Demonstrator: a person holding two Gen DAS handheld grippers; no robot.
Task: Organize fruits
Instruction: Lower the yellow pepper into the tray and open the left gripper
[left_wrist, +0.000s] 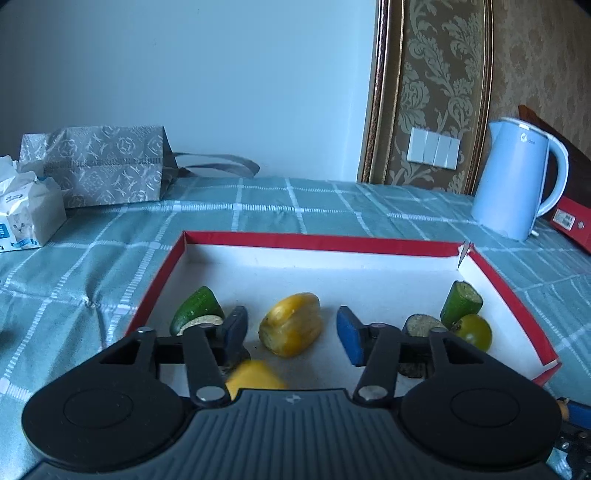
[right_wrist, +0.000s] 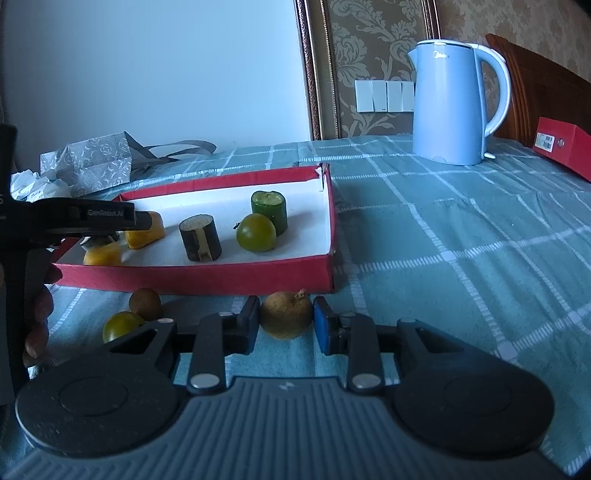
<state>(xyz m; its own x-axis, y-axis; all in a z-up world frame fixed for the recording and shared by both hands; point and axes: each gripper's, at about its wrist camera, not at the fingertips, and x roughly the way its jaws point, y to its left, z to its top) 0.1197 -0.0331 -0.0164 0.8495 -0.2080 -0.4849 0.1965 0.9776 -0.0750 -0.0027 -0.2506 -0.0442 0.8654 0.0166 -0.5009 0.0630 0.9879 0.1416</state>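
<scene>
My left gripper hangs open over the red-rimmed white tray. A yellow pepper piece lies between its blue pads, touching neither. A second yellow piece shows blurred just below the fingers. Also in the tray are a green cucumber piece, a dark eggplant piece, another cucumber piece and a round green fruit. In front of the tray, my right gripper is shut on a brownish round fruit. The left gripper reaches in from the left.
A small brown fruit and a green-yellow fruit lie on the checked teal cloth by the tray's front wall. A blue kettle and a red box stand at the back right. A grey patterned bag and tissues sit back left.
</scene>
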